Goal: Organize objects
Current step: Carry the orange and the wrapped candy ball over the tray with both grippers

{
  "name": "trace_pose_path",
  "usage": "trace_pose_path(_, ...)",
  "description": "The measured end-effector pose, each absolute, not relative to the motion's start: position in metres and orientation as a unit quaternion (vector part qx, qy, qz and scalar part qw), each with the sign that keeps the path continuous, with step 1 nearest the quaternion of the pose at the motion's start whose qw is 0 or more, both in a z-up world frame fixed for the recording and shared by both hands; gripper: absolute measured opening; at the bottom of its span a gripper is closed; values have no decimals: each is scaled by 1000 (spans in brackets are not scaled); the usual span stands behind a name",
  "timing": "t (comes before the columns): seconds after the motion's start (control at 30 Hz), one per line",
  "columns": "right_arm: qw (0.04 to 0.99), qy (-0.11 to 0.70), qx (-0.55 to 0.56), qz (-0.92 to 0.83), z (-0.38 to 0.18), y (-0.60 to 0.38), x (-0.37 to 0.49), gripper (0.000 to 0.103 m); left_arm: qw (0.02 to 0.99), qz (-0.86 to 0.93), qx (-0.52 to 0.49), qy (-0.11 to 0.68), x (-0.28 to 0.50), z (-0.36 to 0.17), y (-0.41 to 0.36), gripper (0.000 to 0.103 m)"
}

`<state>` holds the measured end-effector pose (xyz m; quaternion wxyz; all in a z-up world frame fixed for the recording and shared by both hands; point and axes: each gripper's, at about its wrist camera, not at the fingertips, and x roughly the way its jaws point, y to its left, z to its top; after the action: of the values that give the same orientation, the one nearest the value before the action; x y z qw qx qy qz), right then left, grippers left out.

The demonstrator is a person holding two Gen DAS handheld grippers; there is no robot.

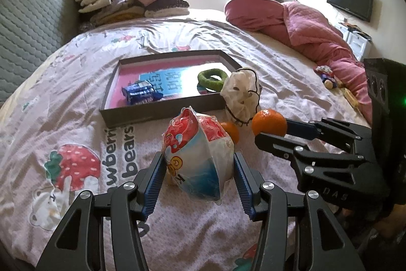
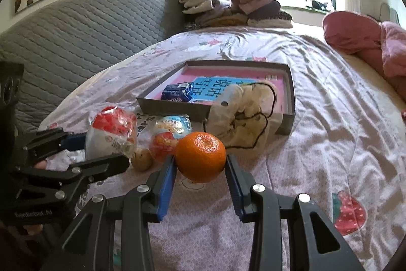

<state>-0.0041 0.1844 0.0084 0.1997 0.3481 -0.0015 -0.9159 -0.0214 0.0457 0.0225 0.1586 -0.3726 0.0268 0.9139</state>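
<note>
Both claws loaded, shallow box is next.

The round orange mandarin point(image 2: 200, 156) is pinched between the blue pads of the right gripper point(image 2: 200, 164), near the box's front wall. The puffy clear plastic snack bag with red and blue print point(image 1: 198, 156) is squeezed in the left gripper point(image 1: 199, 177), a bit further back over the pink strawberry-print bedsheet point(image 1: 76, 98). I'd carry each well over the rim of the flat grey cardboard box point(image 1: 162, 112) before letting go, and aim for the bare patch between the blue wrapped snack pack point(image 1: 140, 92) and the green fuzzy ring point(image 1: 212, 78). Steer clear of the cream drawstring pouch point(image 1: 241, 95) leaning on the front corner, and go easy on that bag, looks like it'd pop.
</note>
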Motion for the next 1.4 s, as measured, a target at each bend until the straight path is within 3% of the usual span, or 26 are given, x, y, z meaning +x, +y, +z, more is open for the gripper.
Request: trace_pose_path(1.4,177,-19,303,-936,49,189,-22,40,136,929,-342,27,-54,52,34,54)
